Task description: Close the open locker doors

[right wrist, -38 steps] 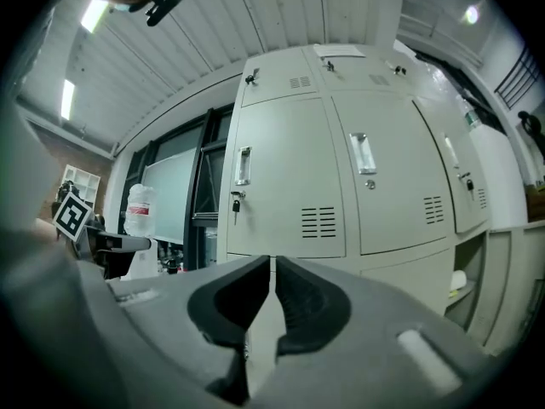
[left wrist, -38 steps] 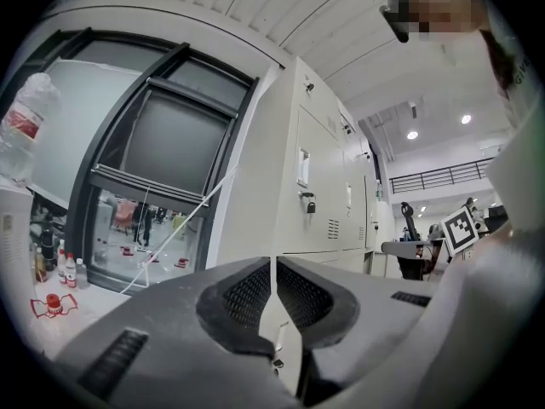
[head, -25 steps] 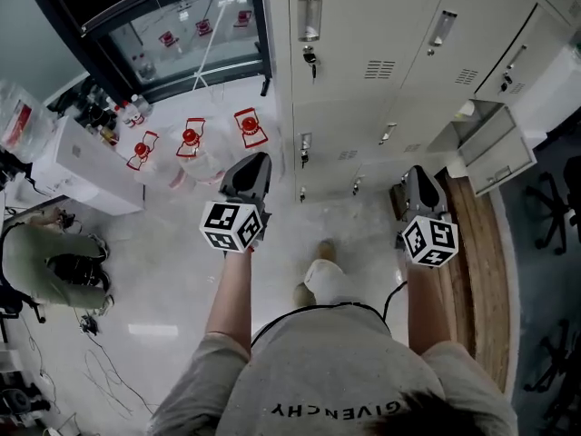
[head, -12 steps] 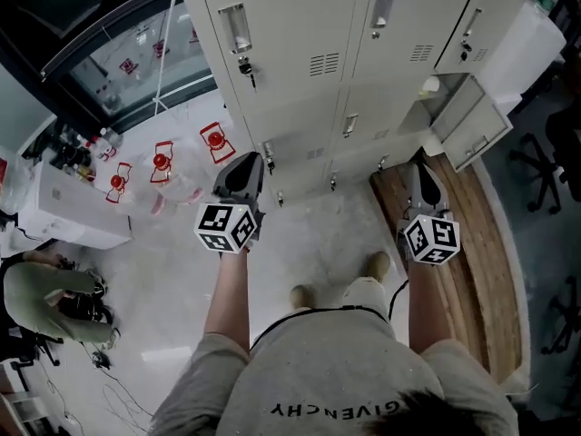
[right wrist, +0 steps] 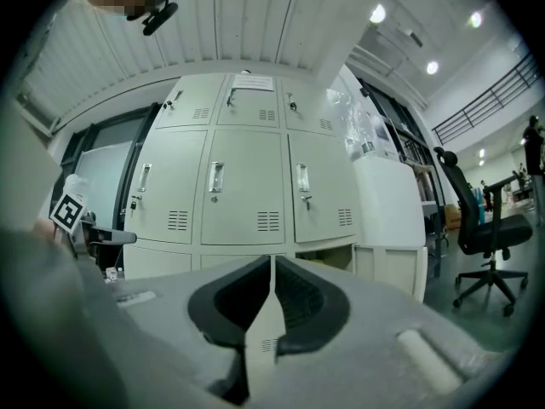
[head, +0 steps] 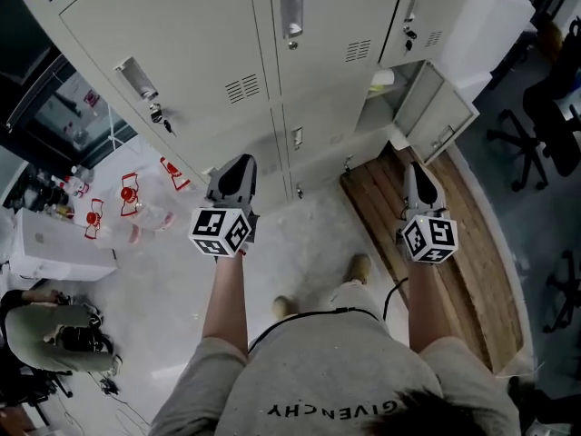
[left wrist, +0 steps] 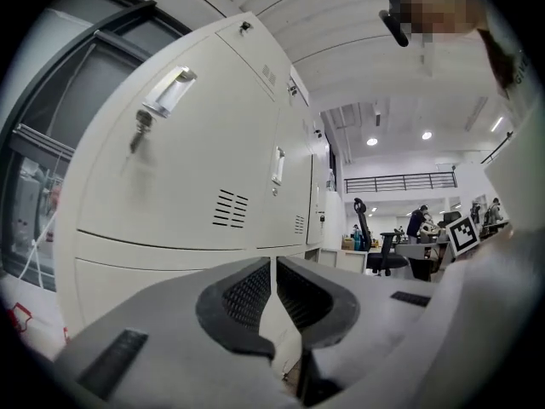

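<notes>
Head view, looking steeply down: a person stands facing a bank of pale grey metal lockers (head: 300, 53). Each door has a recessed handle, a small key lock and a block of vent slots.

The upper doors in sight are shut. One open locker door (head: 438, 109) is in the lower row at the right end of the bank. It is swung out to the right of its dark compartment (head: 383, 107), and its handle faces outward. In the right gripper view the same door (right wrist: 390, 269) shows as a plain pale panel beside the opening.

The left tongs (head: 240, 160) and the right tongs (head: 415, 167) are both held out level towards the lockers, touching nothing. Each pair of jaws is pressed together with nothing between them, as each gripper's own view shows (left wrist: 272, 261) (right wrist: 271, 262).

A wooden pallet (head: 445, 243) lies on the floor under the right tongs, in front of the open door.
</notes>
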Tool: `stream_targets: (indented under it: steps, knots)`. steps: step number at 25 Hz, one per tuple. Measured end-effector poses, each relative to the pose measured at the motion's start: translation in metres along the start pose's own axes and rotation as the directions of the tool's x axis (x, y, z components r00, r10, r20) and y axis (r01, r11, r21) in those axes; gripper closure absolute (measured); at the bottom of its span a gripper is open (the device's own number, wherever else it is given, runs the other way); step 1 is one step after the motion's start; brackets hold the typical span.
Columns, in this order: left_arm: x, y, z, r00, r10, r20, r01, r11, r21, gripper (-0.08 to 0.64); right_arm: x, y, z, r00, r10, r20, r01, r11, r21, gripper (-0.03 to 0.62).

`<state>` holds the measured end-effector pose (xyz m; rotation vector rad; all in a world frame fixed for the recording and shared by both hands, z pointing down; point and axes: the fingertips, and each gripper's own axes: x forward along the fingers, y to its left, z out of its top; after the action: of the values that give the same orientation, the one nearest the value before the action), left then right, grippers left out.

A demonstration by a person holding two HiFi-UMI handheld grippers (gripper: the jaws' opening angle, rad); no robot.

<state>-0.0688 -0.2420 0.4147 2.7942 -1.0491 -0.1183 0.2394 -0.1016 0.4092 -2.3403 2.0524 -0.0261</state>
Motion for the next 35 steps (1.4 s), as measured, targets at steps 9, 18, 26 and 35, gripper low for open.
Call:
stream_targets:
  steps: [9, 18, 26, 35]
  knots:
    - [0.112, -0.078, -0.022, 0.997, -0.047, -0.055, 0.047, 0.999, 0.013, 0.541, 0.022, -0.129, -0.001, 0.998, -0.049, -0.028, 0.05, 0.999, 0.012, 0.577]
    - [0.199, -0.123, -0.056, 0.994, -0.062, -0.091, 0.062, 0.998, 0.0, 0.541, 0.053, -0.227, -0.028, 0.995, -0.075, -0.064, 0.077, 0.997, 0.03, 0.577]
    - [0.254, -0.15, -0.082, 0.993, -0.043, -0.109, 0.043, 0.999, -0.005, 0.541, 0.076, -0.294, -0.048, 0.992, -0.069, -0.106, 0.071, 0.997, 0.016, 0.555]
    - [0.305, -0.174, -0.101, 0.992, -0.04, -0.123, 0.039, 0.999, -0.007, 0.541, 0.1, -0.355, -0.066, 0.987, -0.075, -0.145, 0.079, 0.997, 0.02, 0.515]
